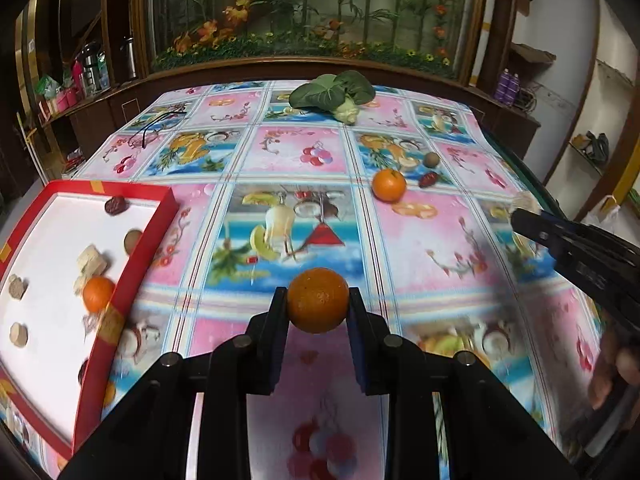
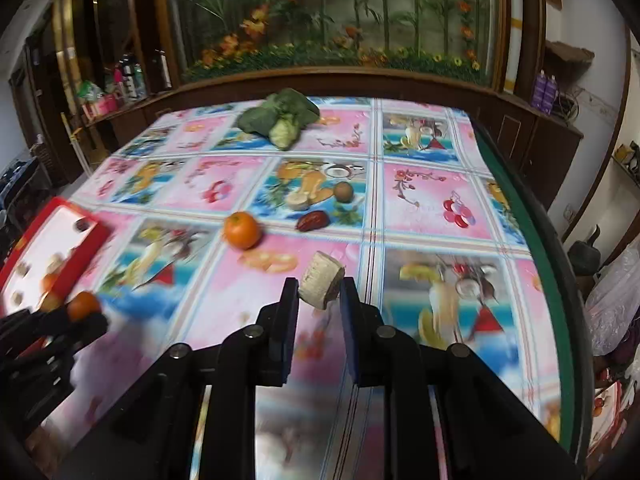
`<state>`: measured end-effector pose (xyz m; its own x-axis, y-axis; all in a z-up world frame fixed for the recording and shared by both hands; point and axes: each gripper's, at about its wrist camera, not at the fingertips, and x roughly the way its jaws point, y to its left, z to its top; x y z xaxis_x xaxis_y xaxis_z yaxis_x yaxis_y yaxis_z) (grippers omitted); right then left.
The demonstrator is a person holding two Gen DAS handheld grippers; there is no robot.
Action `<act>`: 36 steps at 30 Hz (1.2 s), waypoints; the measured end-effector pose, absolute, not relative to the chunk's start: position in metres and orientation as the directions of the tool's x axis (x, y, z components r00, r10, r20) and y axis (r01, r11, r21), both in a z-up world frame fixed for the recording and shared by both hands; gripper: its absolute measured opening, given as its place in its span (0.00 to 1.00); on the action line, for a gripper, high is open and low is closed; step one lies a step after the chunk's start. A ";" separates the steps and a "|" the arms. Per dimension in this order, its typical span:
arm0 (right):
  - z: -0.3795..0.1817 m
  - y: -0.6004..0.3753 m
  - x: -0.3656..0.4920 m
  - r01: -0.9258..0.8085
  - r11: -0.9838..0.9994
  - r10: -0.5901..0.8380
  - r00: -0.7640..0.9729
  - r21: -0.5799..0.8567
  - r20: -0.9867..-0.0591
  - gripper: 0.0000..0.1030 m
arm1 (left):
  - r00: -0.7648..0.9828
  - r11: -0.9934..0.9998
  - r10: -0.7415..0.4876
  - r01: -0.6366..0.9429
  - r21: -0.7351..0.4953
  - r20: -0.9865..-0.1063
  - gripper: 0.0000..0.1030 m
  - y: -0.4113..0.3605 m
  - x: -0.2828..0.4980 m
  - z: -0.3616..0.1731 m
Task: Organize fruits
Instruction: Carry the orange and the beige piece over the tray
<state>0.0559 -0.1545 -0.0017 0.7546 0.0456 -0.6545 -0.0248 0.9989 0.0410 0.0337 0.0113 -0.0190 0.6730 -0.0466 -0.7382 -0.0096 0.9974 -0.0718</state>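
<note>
Orange (image 1: pixel 318 300) between left gripper (image 1: pixel 318 305) pads

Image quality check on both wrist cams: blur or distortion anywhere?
Left wrist: held orange sharp, red tray and right gripper smeared; right wrist: pale chunk fairly sharp, tablecloth streaked near the camera; strong fisheye bending in both.

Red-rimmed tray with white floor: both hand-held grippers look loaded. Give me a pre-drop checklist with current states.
1. Left hand-held gripper clamps the round orange tangerine: ok.
2. Right hand-held gripper clamps the pale cut cylindrical chunk: ok.
3. Red-rimmed tray in view: ok.
4. Bare white floor left in the tray: ok.
5. Tangerine above the tray: not ok, above the fruit-print tablecloth.
6. Grip firmness: cannot tell.
</note>
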 end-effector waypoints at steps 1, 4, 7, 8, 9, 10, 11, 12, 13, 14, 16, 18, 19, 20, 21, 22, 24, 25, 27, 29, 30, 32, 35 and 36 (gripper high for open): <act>-0.001 -0.152 0.046 -0.028 0.999 0.046 0.758 0.037 -0.650 0.22 | 0.673 0.997 -0.050 -0.006 -0.072 -0.738 0.26 0.011 0.029 -0.020; -0.004 -0.144 0.023 -0.040 0.998 0.059 0.759 0.044 -0.648 0.22 | 0.671 0.998 -0.055 0.004 -0.070 -0.739 0.26 0.010 0.019 -0.023; -0.008 -0.133 0.011 -0.052 0.998 0.065 0.752 0.040 -0.655 0.22 | 0.676 0.998 -0.052 0.011 -0.060 -0.735 0.26 0.009 0.013 -0.023; -0.009 -0.131 0.009 -0.056 0.998 0.069 0.751 0.041 -0.657 0.22 | 0.677 0.998 -0.052 0.015 -0.056 -0.734 0.26 0.009 0.010 -0.023; -0.010 -0.129 0.005 -0.060 0.997 0.074 0.749 0.044 -0.658 0.22 | 0.679 0.998 -0.050 0.017 -0.052 -0.733 0.26 0.008 0.008 -0.023; -0.012 -0.127 0.002 -0.063 0.997 0.081 0.748 0.051 -0.658 0.22 | 0.681 0.999 -0.047 0.017 -0.049 -0.731 0.26 0.009 0.005 -0.022; -0.013 -0.125 0.001 -0.064 0.996 0.087 0.747 0.059 -0.659 0.22 | 0.683 0.999 -0.046 0.016 -0.048 -0.729 0.26 0.010 0.003 -0.023; -0.014 -0.124 -0.001 -0.066 0.996 0.092 0.745 0.064 -0.661 0.22 | 0.684 0.999 -0.045 0.015 -0.047 -0.728 0.26 0.010 0.001 -0.022; -0.016 -0.122 -0.002 -0.067 0.996 0.094 0.743 0.066 -0.663 0.22 | 0.684 0.999 -0.043 0.016 -0.045 -0.728 0.26 0.010 -0.001 -0.023; -0.018 -0.121 -0.003 -0.069 0.995 0.096 0.739 0.067 -0.666 0.22 | 0.683 0.999 -0.043 0.016 -0.044 -0.730 0.26 0.011 -0.002 -0.023; -0.021 -0.116 -0.003 -0.075 0.995 0.099 0.728 0.064 -0.678 0.22 | 0.684 0.999 -0.041 0.012 -0.044 -0.728 0.26 0.013 -0.004 -0.023; -0.024 -0.111 -0.004 -0.082 0.995 0.098 0.722 0.055 -0.685 0.22 | 0.687 0.999 -0.038 0.009 -0.043 -0.726 0.26 0.014 -0.006 -0.022; -0.025 -0.109 -0.005 -0.087 0.995 0.099 0.719 0.053 -0.688 0.22 | 0.688 0.999 -0.036 0.007 -0.043 -0.725 0.26 0.015 -0.007 -0.021; -0.025 -0.107 -0.005 -0.090 0.995 0.098 0.717 0.049 -0.690 0.22 | 0.688 0.999 -0.034 0.005 -0.043 -0.725 0.26 0.016 -0.007 -0.021; -0.025 -0.106 -0.006 -0.090 0.995 0.098 0.718 0.047 -0.690 0.22 | 0.688 0.999 -0.033 0.003 -0.043 -0.725 0.26 0.016 -0.007 -0.021; -0.025 -0.105 -0.006 -0.092 0.995 0.099 0.717 0.047 -0.690 0.22 | 0.688 0.999 -0.032 0.002 -0.042 -0.725 0.26 0.017 -0.008 -0.021; -0.025 -0.104 -0.007 -0.092 0.995 0.098 0.717 0.045 -0.690 0.22 | 0.689 0.999 -0.030 -0.002 -0.043 -0.724 0.26 0.018 -0.009 -0.021; -0.025 -0.103 -0.008 -0.093 0.995 0.097 0.717 0.043 -0.690 0.22 | 0.689 0.999 -0.029 -0.004 -0.044 -0.724 0.26 0.019 -0.009 -0.021; -0.025 -0.102 -0.008 -0.094 0.995 0.098 0.718 0.043 -0.689 0.22 | 0.689 0.999 -0.026 -0.008 -0.044 -0.724 0.26 0.020 -0.010 -0.021; -0.024 -0.101 -0.008 -0.096 0.995 0.097 0.719 0.040 -0.688 0.22 | 0.689 0.999 -0.023 -0.012 -0.043 -0.724 0.26 0.022 -0.011 -0.021; -0.024 -0.101 -0.008 -0.095 0.995 0.097 0.719 0.041 -0.688 0.22 | 0.689 0.999 -0.020 -0.016 -0.043 -0.724 0.26 0.023 -0.011 -0.022; -0.024 -0.100 -0.008 -0.094 0.995 0.096 0.719 0.040 -0.688 0.22 | 0.689 0.999 -0.014 -0.022 -0.040 -0.725 0.26 0.025 -0.011 -0.022; -0.024 -0.101 -0.008 -0.095 0.995 0.098 0.719 0.042 -0.688 0.22 | 0.688 0.999 -0.005 -0.033 -0.038 -0.726 0.26 0.028 -0.011 -0.022; -0.024 -0.100 -0.008 -0.096 0.995 0.098 0.719 0.042 -0.688 0.22 | 0.688 0.999 -0.003 -0.036 -0.038 -0.726 0.26 0.030 -0.011 -0.022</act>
